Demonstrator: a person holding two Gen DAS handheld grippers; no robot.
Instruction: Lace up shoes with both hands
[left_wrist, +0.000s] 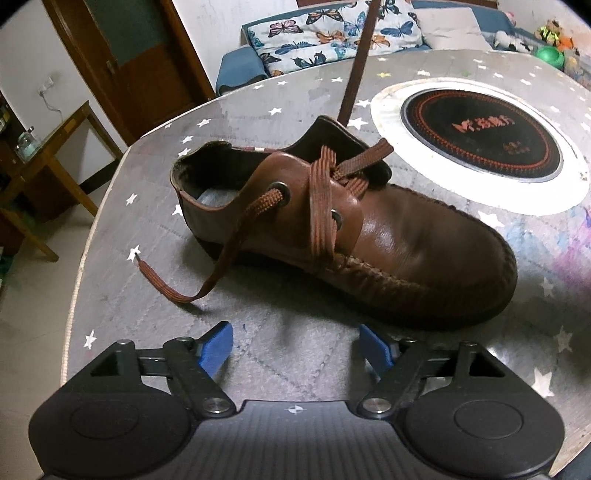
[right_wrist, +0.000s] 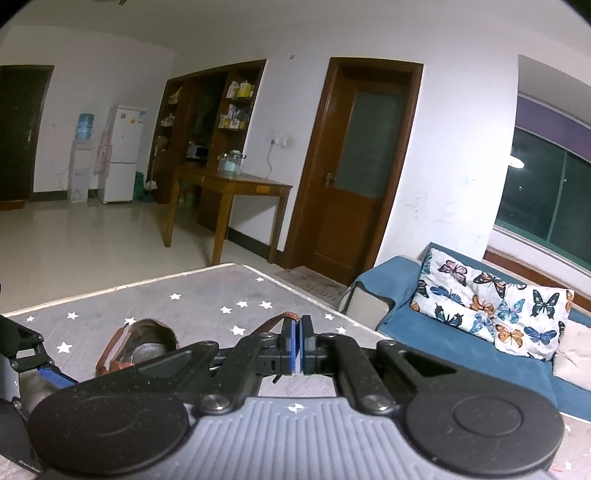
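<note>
Both blue pads of the left gripper (left_wrist: 295, 345) stood wide apart near the brown leather shoe (left_wrist: 369, 236) on the star-patterned table (left_wrist: 258, 110); the right gripper (right_wrist: 297, 341) pinched the brown shoelace (right_wrist: 286, 316) taut above.

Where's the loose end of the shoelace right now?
In the left wrist view, the loose lace end lies on the starred table, left of the brown shoe, near the table's left edge.

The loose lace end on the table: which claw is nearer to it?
Left. The left claw hovers open just short of the loose lace end; the right claw is raised above the shoe, shut on the other lace end.
</note>
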